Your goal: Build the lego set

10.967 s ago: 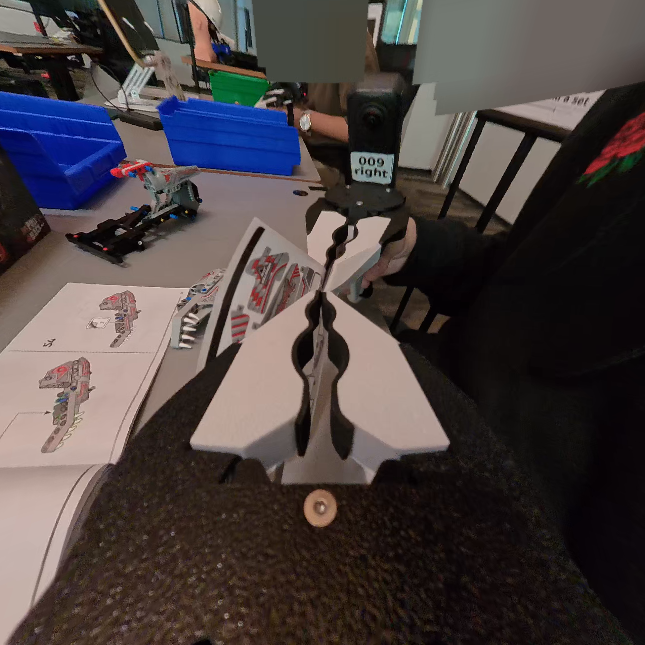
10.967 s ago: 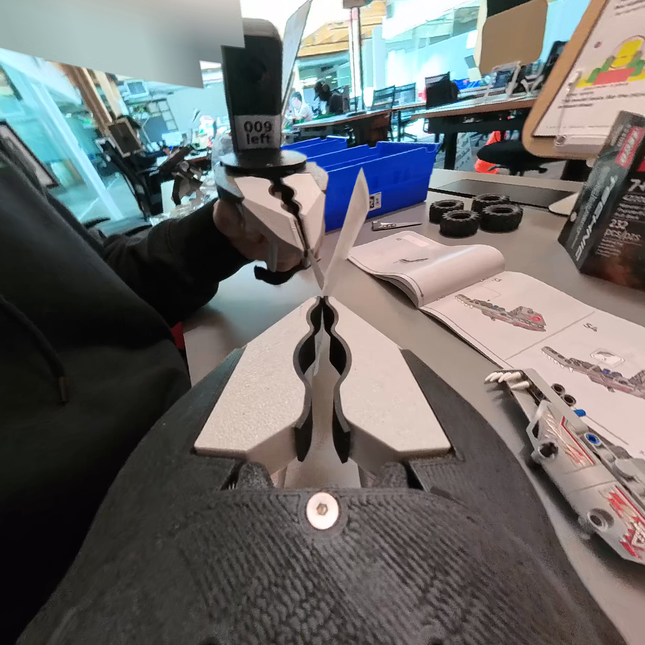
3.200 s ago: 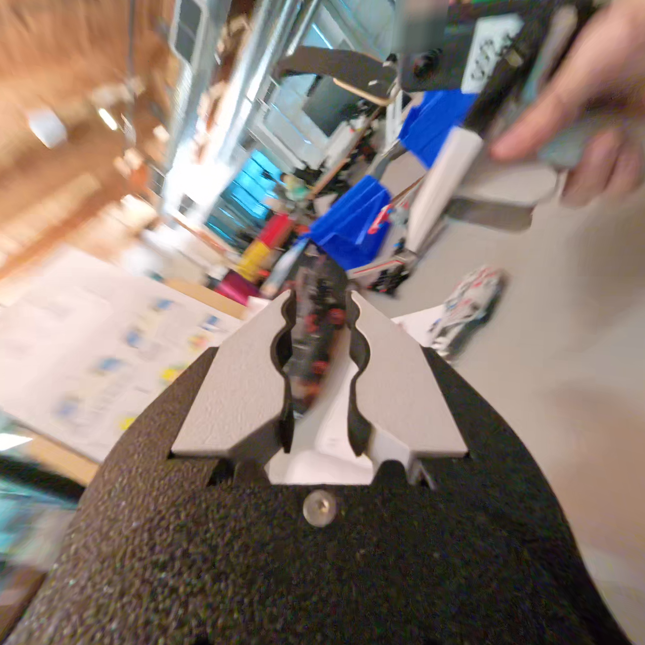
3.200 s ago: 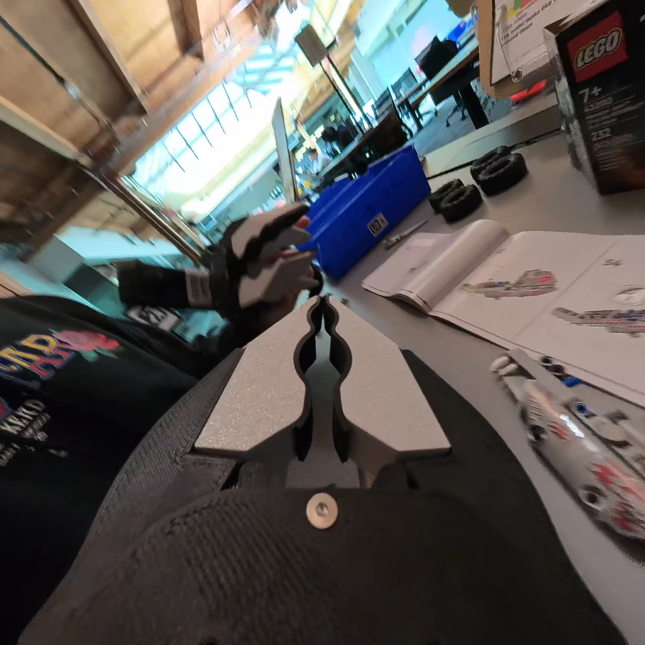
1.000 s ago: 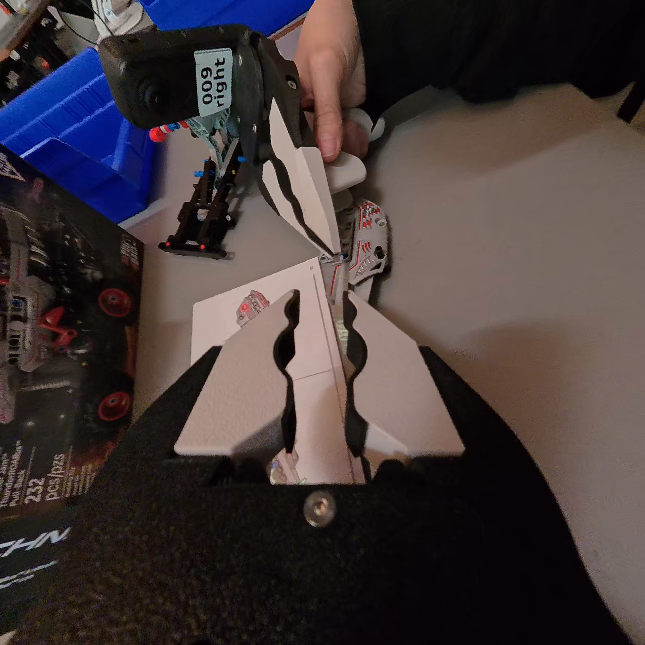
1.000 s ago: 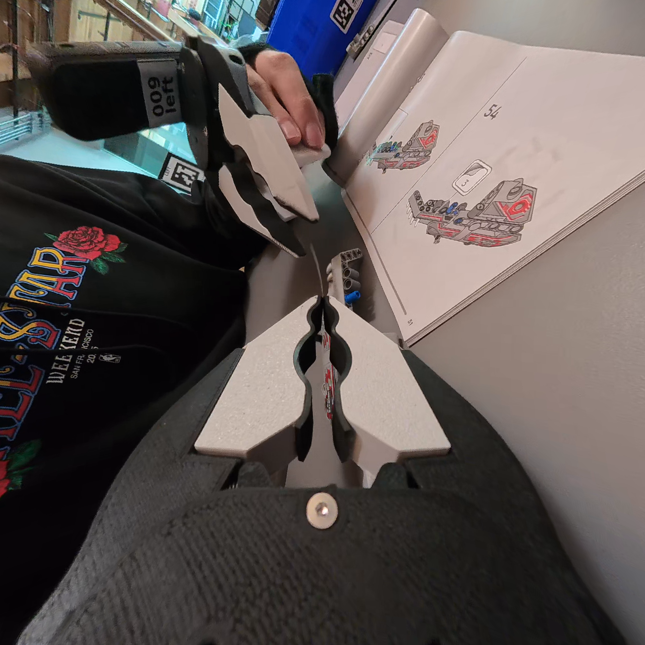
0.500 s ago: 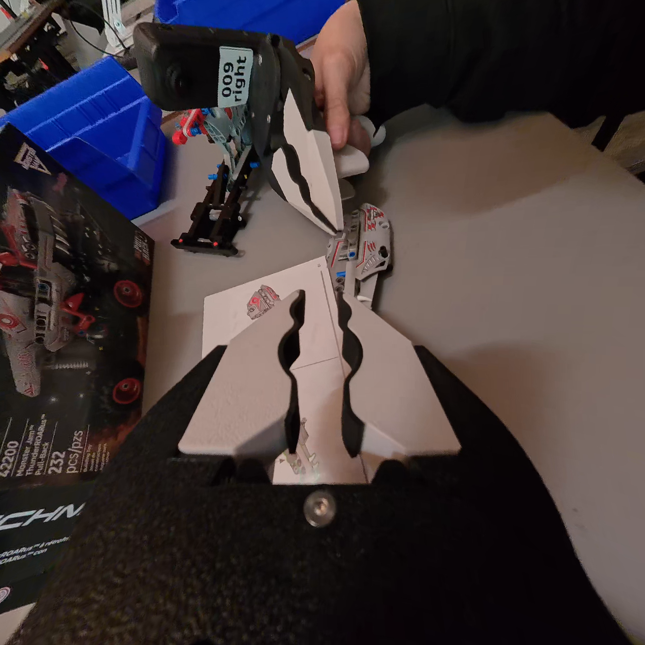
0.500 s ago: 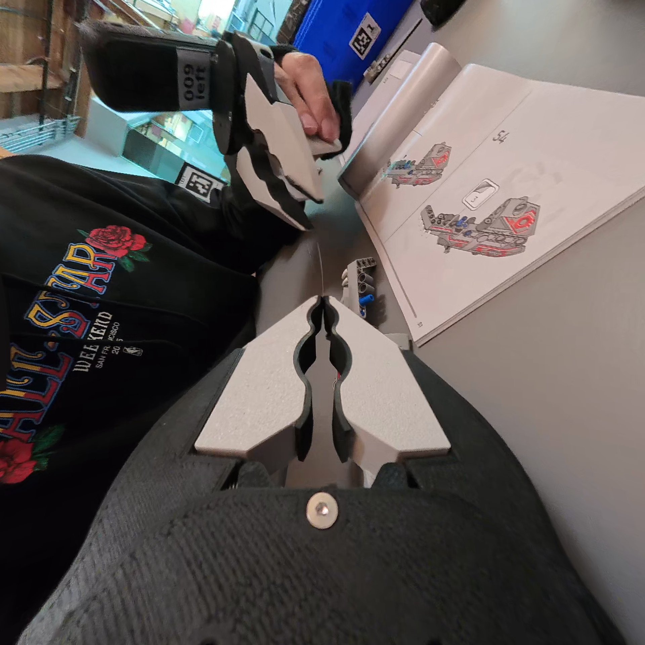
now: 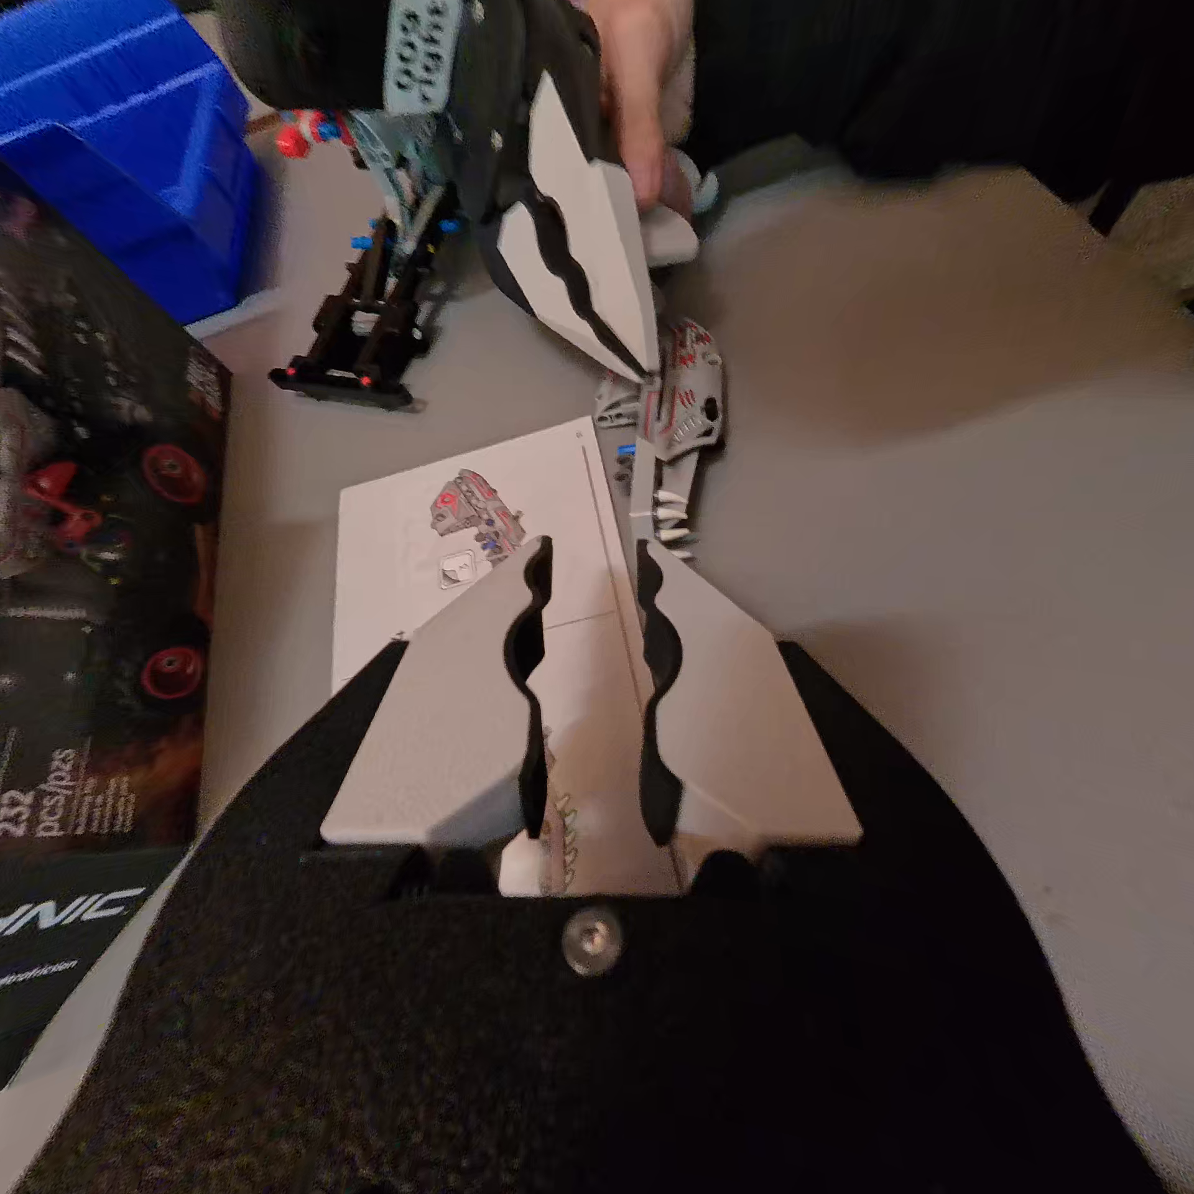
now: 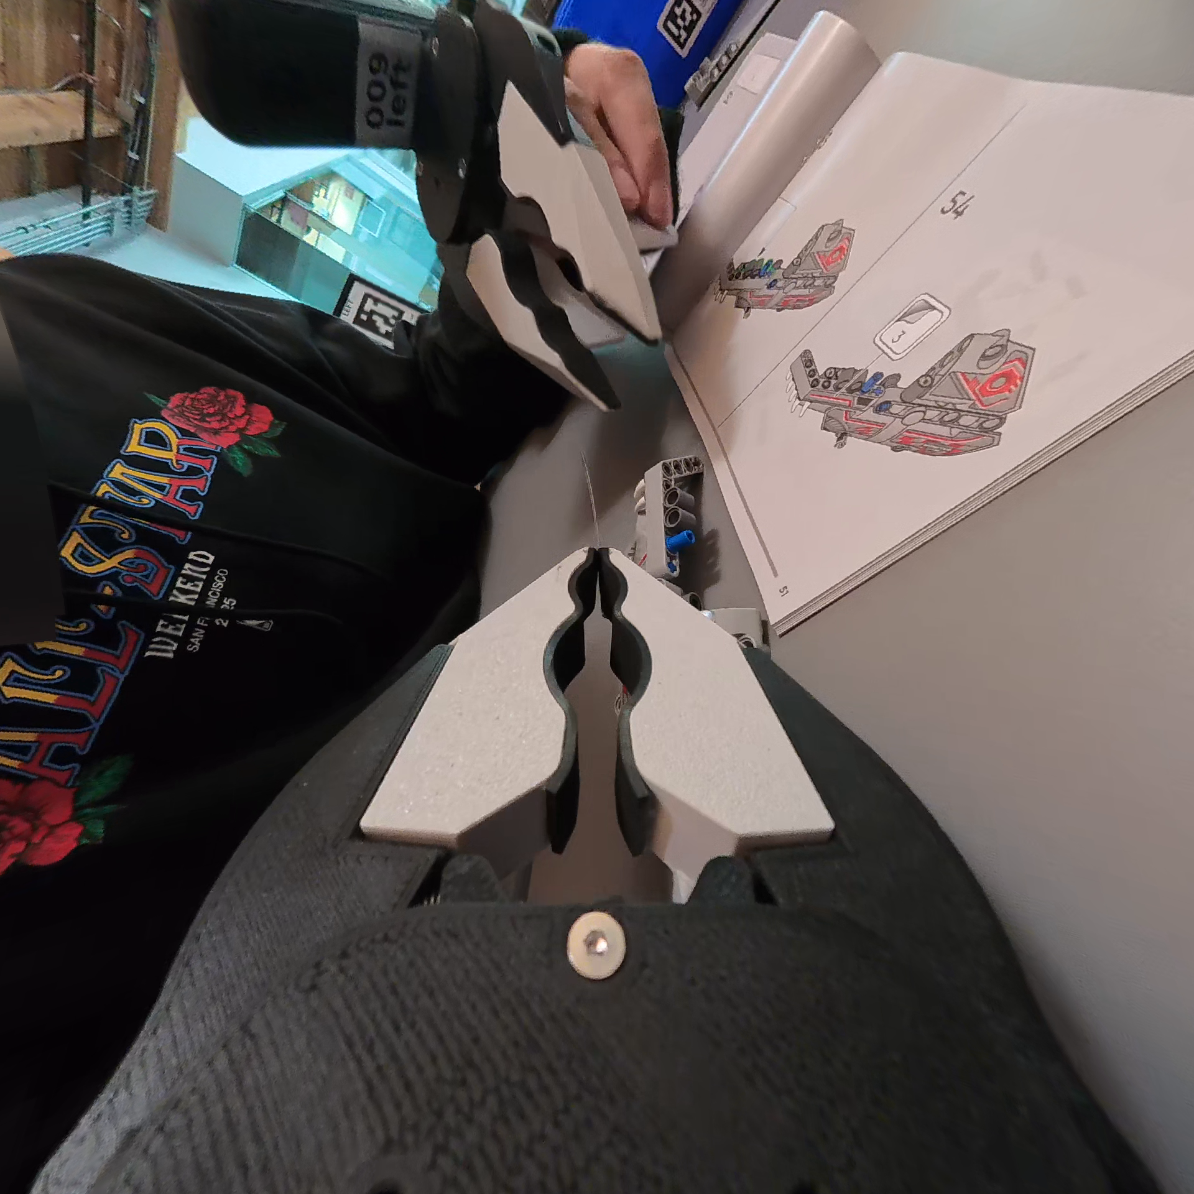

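Two tongs: right gripper [image 10: 597, 559] pinches a thin sticker [image 10: 589, 501] over the grey jaw piece [image 9: 678, 413]; left gripper [image 9: 591, 549] half-open, empty, likely ready to steady.

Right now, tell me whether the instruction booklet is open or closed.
Open. The instruction booklet lies flat on the table, printed build diagrams facing up.

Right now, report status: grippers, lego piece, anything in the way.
Left gripper open, over booklet. Right gripper shut on sticker, beside lego piece. Nothing blocking.

Blue bin [image 9: 123, 148], grey lego jaw piece [image 9: 678, 400] (red stripes, white teeth)
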Action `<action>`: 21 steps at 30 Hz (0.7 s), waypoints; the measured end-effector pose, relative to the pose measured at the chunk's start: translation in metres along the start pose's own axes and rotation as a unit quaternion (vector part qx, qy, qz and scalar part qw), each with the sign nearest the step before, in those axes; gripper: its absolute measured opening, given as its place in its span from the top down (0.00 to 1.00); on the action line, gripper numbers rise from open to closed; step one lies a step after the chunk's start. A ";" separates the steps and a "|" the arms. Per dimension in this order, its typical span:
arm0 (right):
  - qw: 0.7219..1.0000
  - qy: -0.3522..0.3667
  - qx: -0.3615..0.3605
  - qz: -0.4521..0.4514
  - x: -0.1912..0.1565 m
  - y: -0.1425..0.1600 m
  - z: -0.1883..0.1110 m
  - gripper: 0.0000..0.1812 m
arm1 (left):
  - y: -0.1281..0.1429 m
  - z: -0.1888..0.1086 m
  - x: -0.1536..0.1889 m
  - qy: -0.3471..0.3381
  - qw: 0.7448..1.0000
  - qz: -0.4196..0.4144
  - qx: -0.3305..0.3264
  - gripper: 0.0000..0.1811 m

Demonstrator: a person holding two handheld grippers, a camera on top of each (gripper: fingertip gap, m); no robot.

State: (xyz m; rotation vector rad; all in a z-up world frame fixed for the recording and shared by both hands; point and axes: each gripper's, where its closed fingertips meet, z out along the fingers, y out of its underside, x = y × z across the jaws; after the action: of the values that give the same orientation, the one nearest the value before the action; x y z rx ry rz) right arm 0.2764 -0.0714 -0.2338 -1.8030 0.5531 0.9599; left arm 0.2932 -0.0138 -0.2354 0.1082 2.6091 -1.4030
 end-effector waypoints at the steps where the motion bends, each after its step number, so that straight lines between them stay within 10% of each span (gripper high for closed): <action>1: 1.000 -0.001 0.002 -0.002 -0.001 -0.001 -0.002 1.00 | 0.003 0.002 0.003 0.007 1.000 0.006 -0.009 0.87; 21: 0.993 0.052 -0.038 0.099 -0.007 0.002 -0.008 1.00 | 0.016 0.028 0.014 0.005 0.999 0.021 -0.037 0.84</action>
State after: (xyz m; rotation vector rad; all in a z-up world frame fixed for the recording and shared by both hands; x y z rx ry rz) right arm 0.2734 -0.0796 -0.2275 -1.9002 0.7820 1.0367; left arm 0.2853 -0.0284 -0.2663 0.1579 2.6470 -1.2936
